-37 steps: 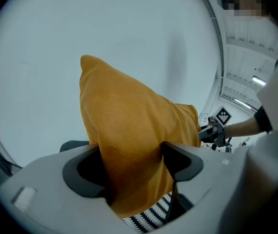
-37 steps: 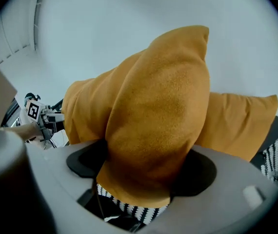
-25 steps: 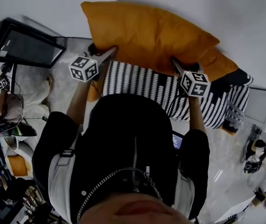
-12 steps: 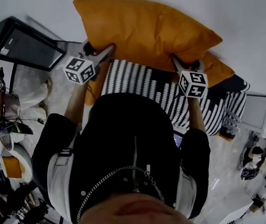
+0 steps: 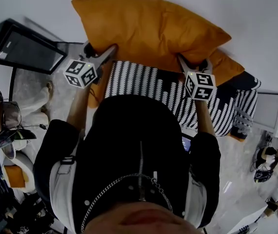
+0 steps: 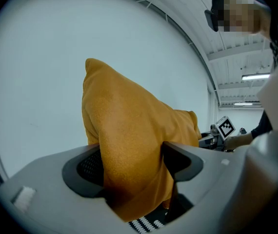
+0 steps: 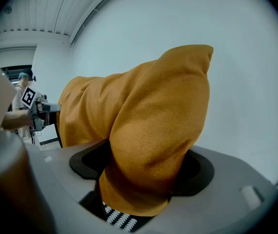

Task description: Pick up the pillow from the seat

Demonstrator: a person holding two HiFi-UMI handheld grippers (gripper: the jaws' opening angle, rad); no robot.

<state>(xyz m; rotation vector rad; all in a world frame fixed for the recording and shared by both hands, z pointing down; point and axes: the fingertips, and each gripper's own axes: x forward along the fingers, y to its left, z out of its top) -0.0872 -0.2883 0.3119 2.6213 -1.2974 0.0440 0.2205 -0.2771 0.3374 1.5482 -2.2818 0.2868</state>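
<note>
My left gripper (image 5: 101,55) is clamped on one end of the orange pillow (image 5: 148,30). My right gripper (image 5: 191,65), its jaws having just closed tighter, grips the other end. The pillow hangs over the striped seat (image 5: 148,86).

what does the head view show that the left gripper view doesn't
Only the head view: the whole striped seat, a dark framed panel, the person's black jacket. Only the left gripper view: a close look at the left gripper's jaws pressed onto a fold of the orange pillow, and ceiling lights. Both: the pillow, and the right gripper, whose jaws have just been closing on it.
</note>
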